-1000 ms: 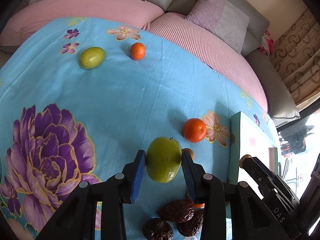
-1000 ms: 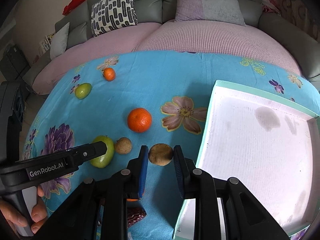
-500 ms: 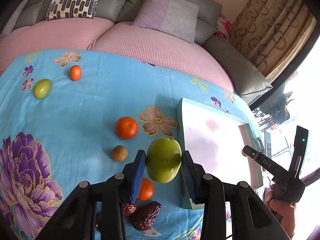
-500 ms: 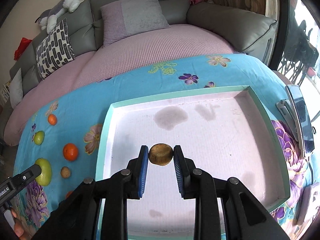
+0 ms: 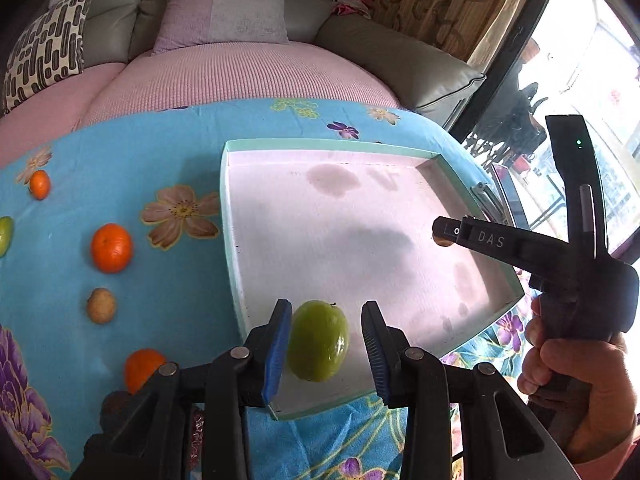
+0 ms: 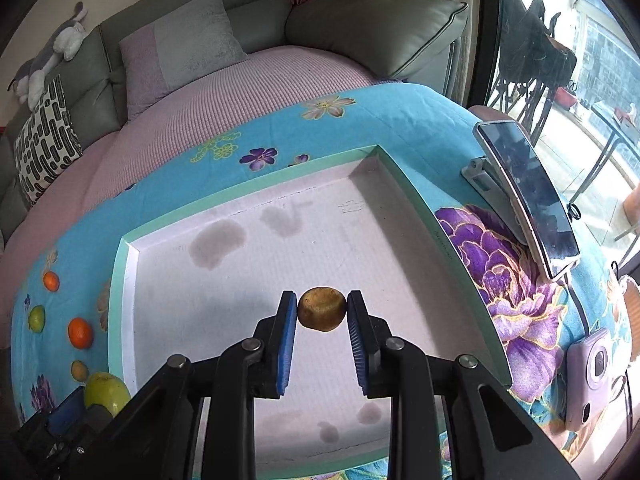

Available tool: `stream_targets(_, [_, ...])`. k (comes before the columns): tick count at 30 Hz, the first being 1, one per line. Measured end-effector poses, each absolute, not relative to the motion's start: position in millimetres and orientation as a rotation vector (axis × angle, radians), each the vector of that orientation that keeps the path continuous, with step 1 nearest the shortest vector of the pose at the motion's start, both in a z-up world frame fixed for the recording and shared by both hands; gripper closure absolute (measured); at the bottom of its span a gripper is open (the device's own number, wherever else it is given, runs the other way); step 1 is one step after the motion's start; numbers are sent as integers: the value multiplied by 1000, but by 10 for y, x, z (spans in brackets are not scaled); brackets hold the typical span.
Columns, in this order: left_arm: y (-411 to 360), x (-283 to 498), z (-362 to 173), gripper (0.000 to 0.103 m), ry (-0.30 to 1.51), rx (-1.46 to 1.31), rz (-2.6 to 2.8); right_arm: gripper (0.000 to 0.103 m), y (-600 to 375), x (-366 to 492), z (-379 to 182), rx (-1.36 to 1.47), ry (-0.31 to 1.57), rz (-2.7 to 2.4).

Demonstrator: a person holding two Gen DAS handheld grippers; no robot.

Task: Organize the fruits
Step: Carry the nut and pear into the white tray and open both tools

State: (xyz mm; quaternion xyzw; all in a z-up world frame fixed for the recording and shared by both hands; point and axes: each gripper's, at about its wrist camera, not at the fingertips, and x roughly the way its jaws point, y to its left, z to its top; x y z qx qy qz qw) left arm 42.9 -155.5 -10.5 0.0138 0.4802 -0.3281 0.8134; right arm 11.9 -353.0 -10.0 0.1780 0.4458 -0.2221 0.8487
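1. The left gripper hangs over the near left corner of the tray. Its blue-padded fingers stand apart; the green fruit sits between them, close against the left pad with a clear gap on the right side. I cannot tell whether the fruit rests on the tray floor.
2. The right gripper is out over the middle of the tray, its fingers nearly together, pinching a small brown fruit by both sides.
3. The tray is shallow, with a mint-green rim and a pale floor marked by a few grey stains. It lies on the surface under a blue flowered cloth.
4. Left of the tray on the cloth lie a large orange, a small brown fruit just below it, and another orange near the left gripper. Farther off are a small orange and a green fruit at the edge of view.
5. A phone on a stand leans at the right of the tray, and a small pink camera lies near it.
6. Behind is a grey sofa with pink covers.
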Motion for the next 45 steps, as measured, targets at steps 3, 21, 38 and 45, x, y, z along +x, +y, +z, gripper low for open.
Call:
stream_targets(3, [-1579,422,-151,65,1036,47,-697,76,-3527,163,-190,380,964,-458])
stream_targets(21, [-1245,615,-92,60,1037,-54,-575,76,-3515,245,-376,378,1036,-465])
stream_targets(38, [-218,985,-301,0,1044,-161,-93,14,-3472,258,-373,368,1022,-448])
stream_targets(45, [91,969,-214,0,956,-205,-40,9,-3193,331,-259,315,950,-370])
